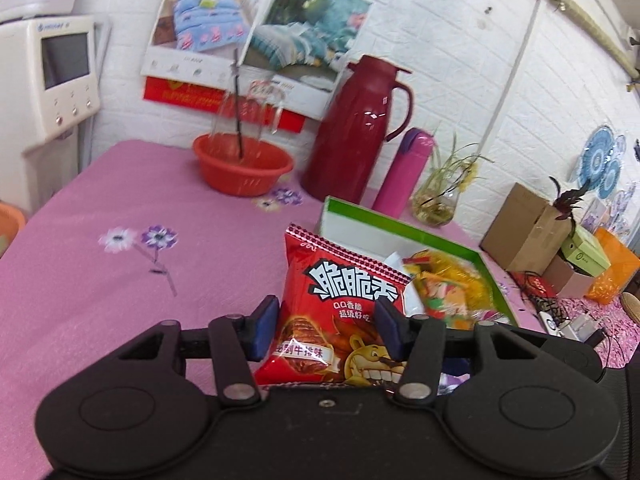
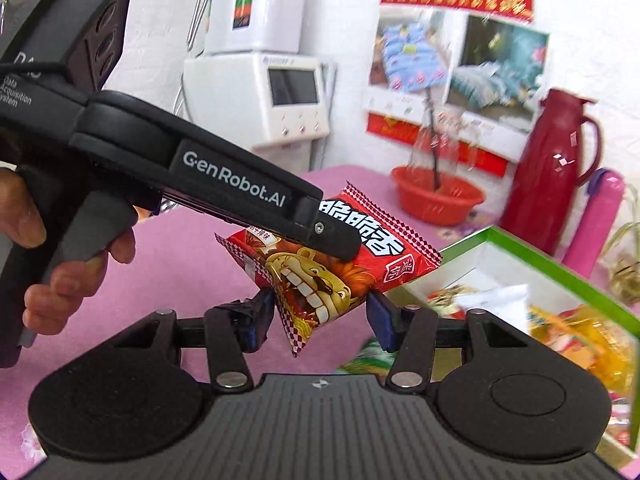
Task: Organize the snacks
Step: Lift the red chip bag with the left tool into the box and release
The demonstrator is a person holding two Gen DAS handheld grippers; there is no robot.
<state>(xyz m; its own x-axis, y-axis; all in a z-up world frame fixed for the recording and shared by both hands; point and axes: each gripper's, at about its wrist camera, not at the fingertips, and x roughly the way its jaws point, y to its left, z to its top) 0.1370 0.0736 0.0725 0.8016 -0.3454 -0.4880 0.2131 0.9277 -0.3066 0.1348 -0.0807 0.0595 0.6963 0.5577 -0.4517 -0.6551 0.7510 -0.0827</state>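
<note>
My left gripper (image 1: 327, 330) is shut on a red snack bag (image 1: 344, 280) with a lion print, held upright above the pink tablecloth (image 1: 120, 280). Just right of it lies a green-rimmed white box (image 1: 400, 228) with a yellow snack pack (image 1: 452, 280) inside. In the right wrist view, one of the left gripper's fingers (image 2: 332, 240) crosses the red bag (image 2: 384, 240). My right gripper (image 2: 320, 316) pinches red lion-printed wrapping (image 2: 320, 300) between its blue pads. I cannot tell whether that is the same bag or a second one. The box (image 2: 560, 264) sits to the right.
At the back stand a red basin (image 1: 244, 168), a dark red thermos jug (image 1: 356, 132), a pink bottle (image 1: 404, 172) and a glass vase with a plant (image 1: 436, 200). A cardboard box (image 1: 524, 232) sits far right. A hand (image 2: 72, 280) grips the left gripper's handle.
</note>
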